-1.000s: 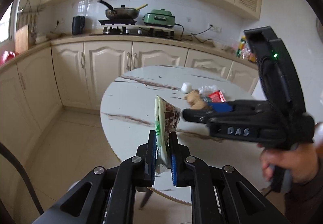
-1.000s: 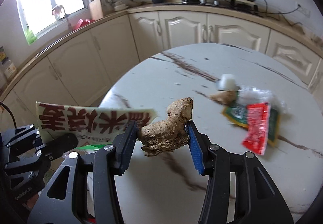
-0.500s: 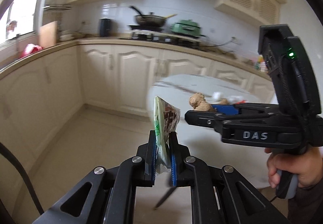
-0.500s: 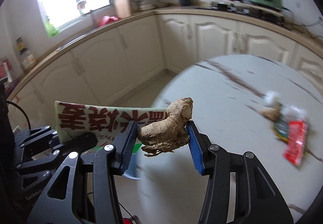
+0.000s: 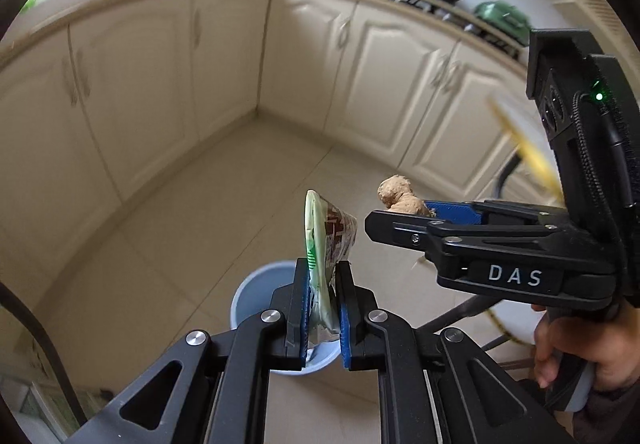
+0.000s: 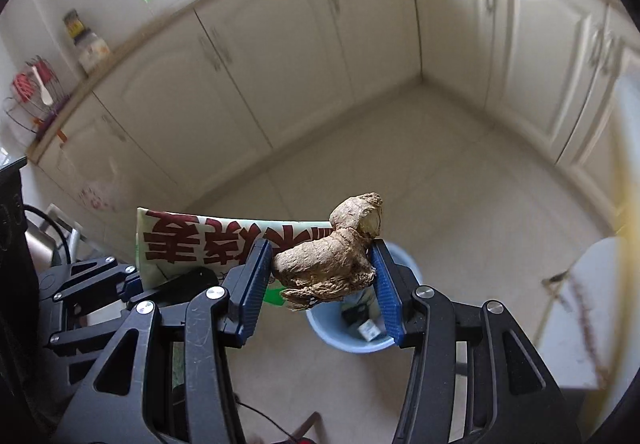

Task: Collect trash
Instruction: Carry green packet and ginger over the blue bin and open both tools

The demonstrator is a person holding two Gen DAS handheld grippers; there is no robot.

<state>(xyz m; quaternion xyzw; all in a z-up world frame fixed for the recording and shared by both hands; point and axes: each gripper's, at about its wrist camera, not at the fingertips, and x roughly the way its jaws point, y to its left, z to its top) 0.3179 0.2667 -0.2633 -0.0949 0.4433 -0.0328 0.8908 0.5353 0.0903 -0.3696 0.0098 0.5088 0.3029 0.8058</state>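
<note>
- Left wrist view: left gripper (image 5: 323, 308) clamped on a flattened green-and-white wrapper (image 5: 326, 240), held upright, edge-on.
- Directly beneath, on the beige tiled floor (image 5: 200, 228), a pale blue bin (image 5: 256, 284), partly hidden by the gripper.
- To the right, right gripper (image 5: 404, 214) pointing left, with a knob of ginger (image 5: 398, 197) showing above its near finger; a hand (image 5: 580, 348) around the handle.
- Right wrist view: right gripper (image 6: 322, 276) closed on the ginger (image 6: 332, 256), blue pads pressing both sides.
- Same bin (image 6: 344, 328) just below, a few scraps inside.
- Wrapper (image 6: 208, 240) at left, red characters facing the camera, pinched by the left gripper (image 6: 132, 280).
- Cream cabinets (image 6: 280, 56) along the far walls.
</note>
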